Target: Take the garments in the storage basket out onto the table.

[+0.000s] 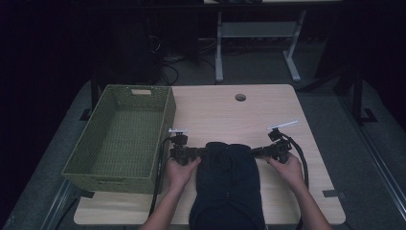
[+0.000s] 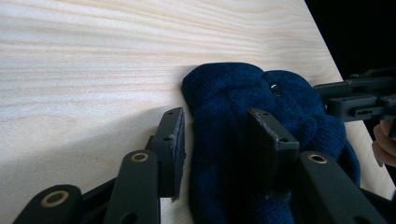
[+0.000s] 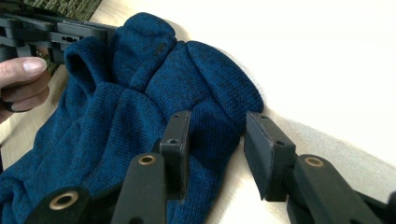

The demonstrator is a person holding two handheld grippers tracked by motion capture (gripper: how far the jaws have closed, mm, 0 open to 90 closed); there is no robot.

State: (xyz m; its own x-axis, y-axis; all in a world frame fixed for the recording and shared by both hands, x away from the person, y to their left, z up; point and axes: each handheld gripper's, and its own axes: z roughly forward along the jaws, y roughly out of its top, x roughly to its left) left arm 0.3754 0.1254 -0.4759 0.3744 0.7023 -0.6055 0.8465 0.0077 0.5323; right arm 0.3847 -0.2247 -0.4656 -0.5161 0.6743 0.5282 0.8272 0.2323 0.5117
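A dark blue knit garment (image 1: 227,177) with buttons lies on the wooden table (image 1: 230,115), its top end between both hands. My left gripper (image 1: 201,153) reaches in at the garment's upper left. In the left gripper view the left gripper (image 2: 217,114) is open, its jaws either side of a fold of the garment (image 2: 233,107); the left pad stands just off the fabric. My right gripper (image 1: 256,152) comes in from the upper right. In the right gripper view the right gripper (image 3: 218,116) is open astride the garment's (image 3: 140,93) edge, one jaw over the knit, the other over bare wood.
A green woven basket (image 1: 107,178) stands at the table's left edge, close to my left hand. A round cable hole (image 1: 240,97) sits near the table's far edge. The white legs of another desk (image 1: 219,52) stand on the floor behind.
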